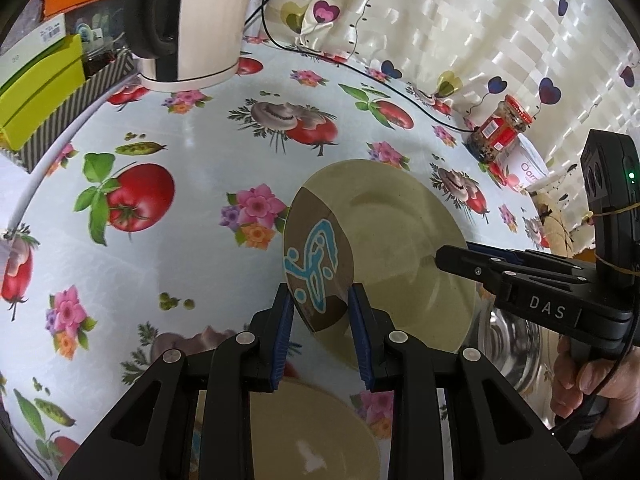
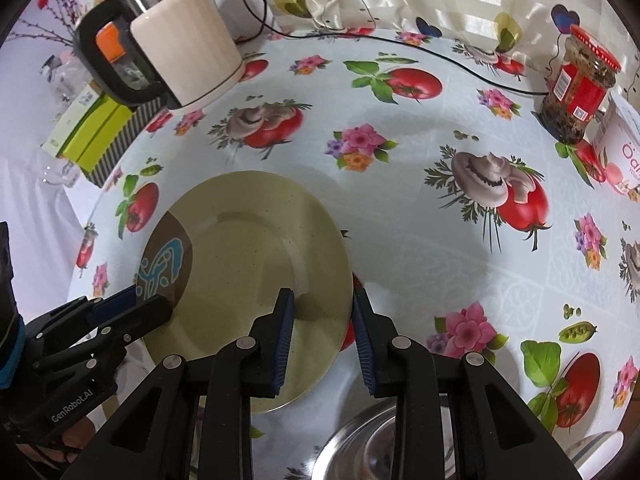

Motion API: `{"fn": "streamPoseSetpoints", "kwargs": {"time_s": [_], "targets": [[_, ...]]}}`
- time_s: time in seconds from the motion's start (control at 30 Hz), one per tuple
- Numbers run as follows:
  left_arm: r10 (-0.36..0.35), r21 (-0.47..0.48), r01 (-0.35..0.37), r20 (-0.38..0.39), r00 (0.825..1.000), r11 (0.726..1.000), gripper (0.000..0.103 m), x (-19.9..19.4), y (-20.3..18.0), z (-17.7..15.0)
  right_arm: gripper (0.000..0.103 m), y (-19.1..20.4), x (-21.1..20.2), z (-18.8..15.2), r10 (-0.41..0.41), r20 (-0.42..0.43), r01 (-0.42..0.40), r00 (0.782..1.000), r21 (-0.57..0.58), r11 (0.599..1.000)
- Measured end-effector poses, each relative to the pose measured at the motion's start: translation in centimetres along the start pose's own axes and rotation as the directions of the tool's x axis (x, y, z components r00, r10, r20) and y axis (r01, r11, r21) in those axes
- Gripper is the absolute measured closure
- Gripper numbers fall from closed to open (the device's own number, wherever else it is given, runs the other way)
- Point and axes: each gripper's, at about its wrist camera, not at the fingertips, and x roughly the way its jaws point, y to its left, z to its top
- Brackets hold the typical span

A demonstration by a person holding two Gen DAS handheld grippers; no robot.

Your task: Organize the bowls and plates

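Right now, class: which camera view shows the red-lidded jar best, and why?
The right wrist view: the jar stands large and upright at the table's far right, lid, label and dark contents all clear. The left wrist view shows the same jar smaller, tilted by the lens, near the curtain.

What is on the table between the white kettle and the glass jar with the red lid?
Nothing stands between the kettle and the jar. In the right wrist view that stretch is bare tablecloth, crossed only by a thin black cable.
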Motion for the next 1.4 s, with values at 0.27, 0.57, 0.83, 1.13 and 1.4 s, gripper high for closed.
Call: {"fn": "streamPoseSetpoints", "kwargs": {"time_s": [0.27, 0.57, 0.83, 1.13, 1.4], "targets": [[0.010, -0.018, -0.010, 0.023, 1.000, 1.000, 0.074, -2.6, 1.3, -1.5, 0.075, 2.5, -1.2, -1.2, 0.004, 0.017, -0.004, 1.000, -0.025, 1.000], [0.034, -0.034, -0.033, 0.037, 0.999, 0.999, 0.074, -5.2, 2.7, -3.9, 0.075, 5.4, -2.5, -3.4, 0.016, 0.035, -0.014, 0.999, -0.053, 0.998], [0.043, -0.047, -0.042, 0.030, 0.999, 0.998, 0.074, -6.6, 3.7, -6.2, 0.075, 7.0, -2.3, -5.6, 0.041, 0.016, -0.040, 0.999, -0.058, 0.998], [0.058, -0.060, -0.057, 0.020, 0.998, 0.997, 0.074, -7.8, 4.5, -9.0, 0.075, 8.6, -2.5, -8.1, 0.048, 0.009, -0.047, 0.999, -0.075, 0.996], [0.068, -0.075, -0.068, 0.008, 0.998, 0.995, 0.074, -8.5, 5.6, -10.8, 0.075, 10.1, -2.0, -10.2, 0.054, -0.015, -0.056, 0.998, -0.097, 0.994]]}}
